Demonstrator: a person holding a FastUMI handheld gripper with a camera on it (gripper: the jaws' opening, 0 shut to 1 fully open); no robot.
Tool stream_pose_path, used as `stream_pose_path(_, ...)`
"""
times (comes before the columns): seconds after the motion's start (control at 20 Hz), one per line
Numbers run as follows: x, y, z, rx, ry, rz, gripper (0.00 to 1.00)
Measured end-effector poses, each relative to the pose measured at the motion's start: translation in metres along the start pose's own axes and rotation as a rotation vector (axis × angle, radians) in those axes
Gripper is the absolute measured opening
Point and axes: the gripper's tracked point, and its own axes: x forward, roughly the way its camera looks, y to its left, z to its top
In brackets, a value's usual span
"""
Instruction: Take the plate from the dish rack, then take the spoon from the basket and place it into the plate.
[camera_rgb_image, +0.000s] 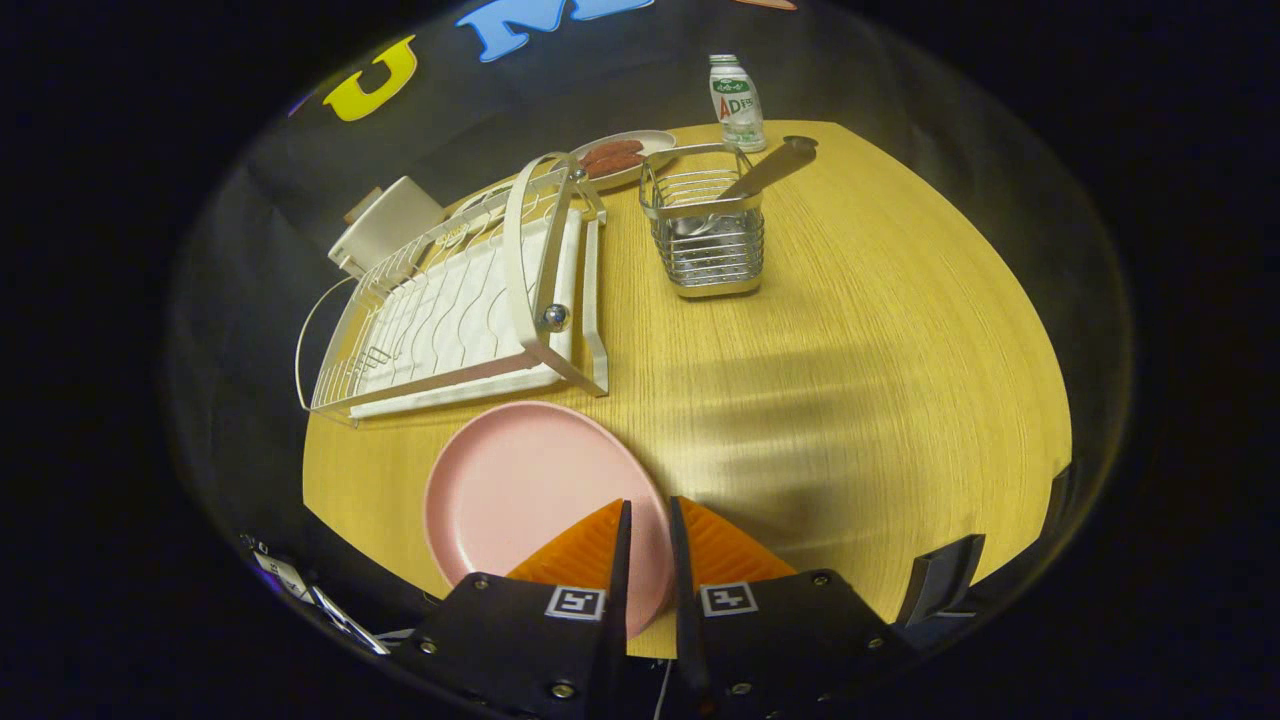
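Now, going left to right: the white dish rack (455, 300) sits at the worktop's (860, 350) far left edge, and the pink plate (530, 490) lies flat by the near edge. The hand-held gripper (648, 520) is nearly closed over its rim; whether it grips, I cannot tell. The spoon (765, 170) stands well beyond, handle leaning right, in the wire basket (708, 235).

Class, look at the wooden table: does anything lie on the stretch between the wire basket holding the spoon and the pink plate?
Nothing visible does. Bare table separates the basket with the spoon from the pink plate; the dish rack sits beside that path. The gripper grips the plate's rim.
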Motion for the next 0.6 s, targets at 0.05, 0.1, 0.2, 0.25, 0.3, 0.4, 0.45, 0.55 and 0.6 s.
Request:
stream_pose_path(0.05, 0.002, -0.002, -0.001, 0.009, 0.004, 0.006, 0.2)
stream_pose_path(0.1, 0.001, -0.001, -0.002, 0.015, 0.009, 0.012, 0.21)
stream_pose_path(0.2, 0.0, -0.002, -0.001, 0.01, 0.003, 0.019, 0.2)
stream_pose_path(0.25, -0.002, -0.002, 0.002, 0.001, -0.009, 0.023, 0.2)
stream_pose_path(0.3, -0.004, -0.003, 0.004, -0.011, -0.025, 0.026, 0.2)
stream_pose_path(0.4, -0.009, -0.006, 0.009, -0.032, -0.062, 0.024, 0.2)
stream_pose_path(0.45, -0.012, -0.007, 0.013, -0.038, -0.085, 0.024, 0.2)
stream_pose_path(0.55, -0.019, -0.011, 0.024, -0.052, -0.141, 0.023, 0.21)
stream_pose_path(0.6, -0.022, -0.014, 0.03, -0.065, -0.177, 0.017, 0.21)
